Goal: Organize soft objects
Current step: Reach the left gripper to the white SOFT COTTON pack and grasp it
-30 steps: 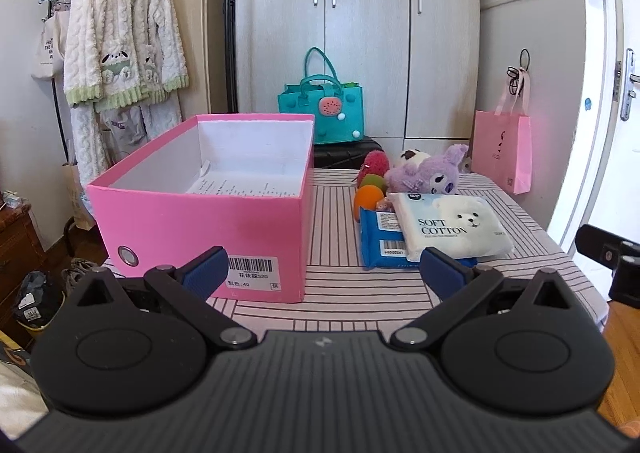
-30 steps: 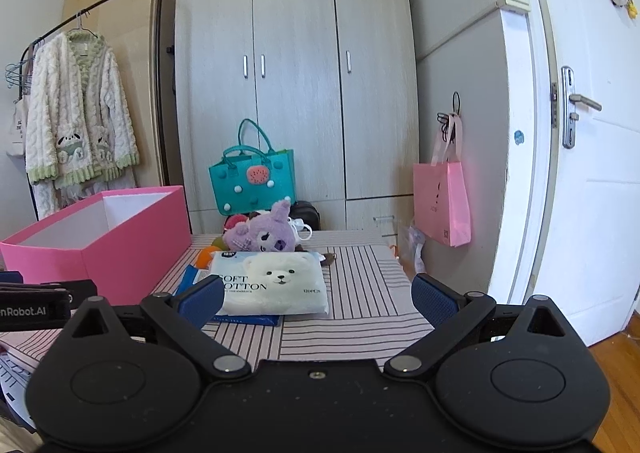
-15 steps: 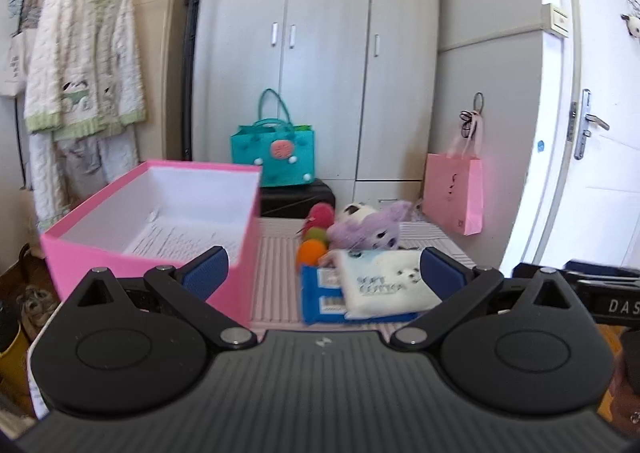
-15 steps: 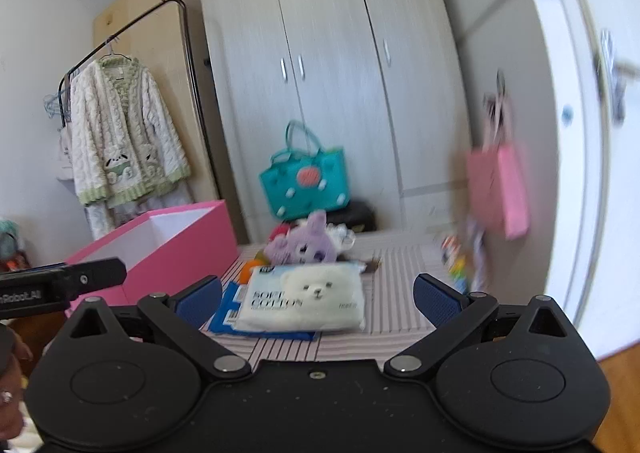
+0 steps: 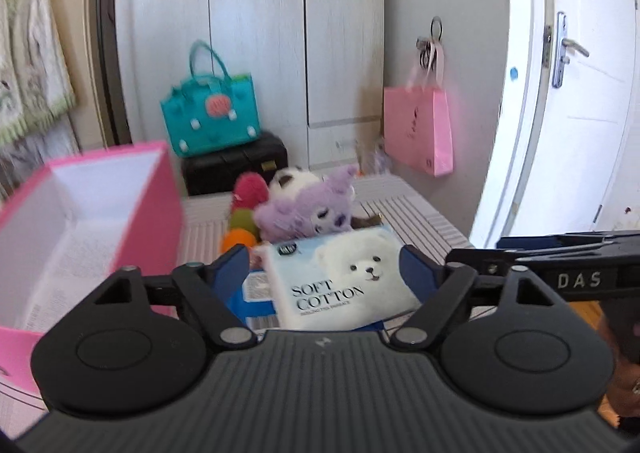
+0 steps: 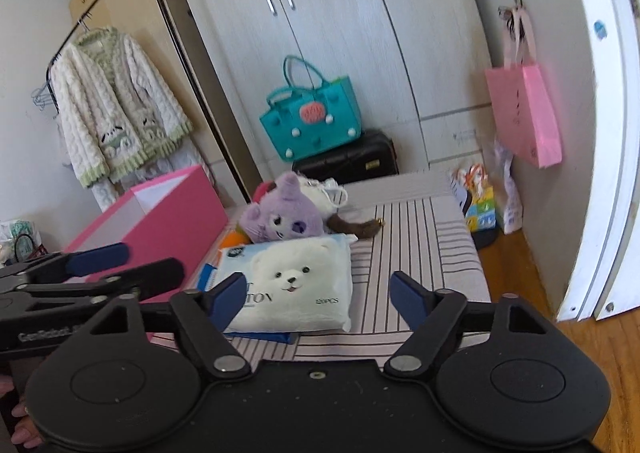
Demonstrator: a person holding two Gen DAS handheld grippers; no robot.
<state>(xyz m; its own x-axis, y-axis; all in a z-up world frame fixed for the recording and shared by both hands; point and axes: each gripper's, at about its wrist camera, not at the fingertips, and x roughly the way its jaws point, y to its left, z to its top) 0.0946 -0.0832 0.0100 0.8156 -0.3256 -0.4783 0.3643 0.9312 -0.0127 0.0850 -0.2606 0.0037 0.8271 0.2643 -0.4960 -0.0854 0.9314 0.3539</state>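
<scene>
Cotton pack (image 5: 344, 285) framed by left gripper (image 5: 324, 267), jaws wide, empty; right gripper (image 6: 318, 293) likewise. Advise: centre, pinch gently, lift toward pink box (image 5: 80, 213).

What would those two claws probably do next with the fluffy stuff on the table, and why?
Probably the left gripper eases forward and closes on the soft cotton pack. Its jaws are open, the pack lies framed between them on top of the pile, nearest the claws, and the pink box alongside stands open to receive it.

Left claw (image 5: 325, 267) and right claw (image 6: 319, 291) both gape wide, apparently side by side.
</scene>
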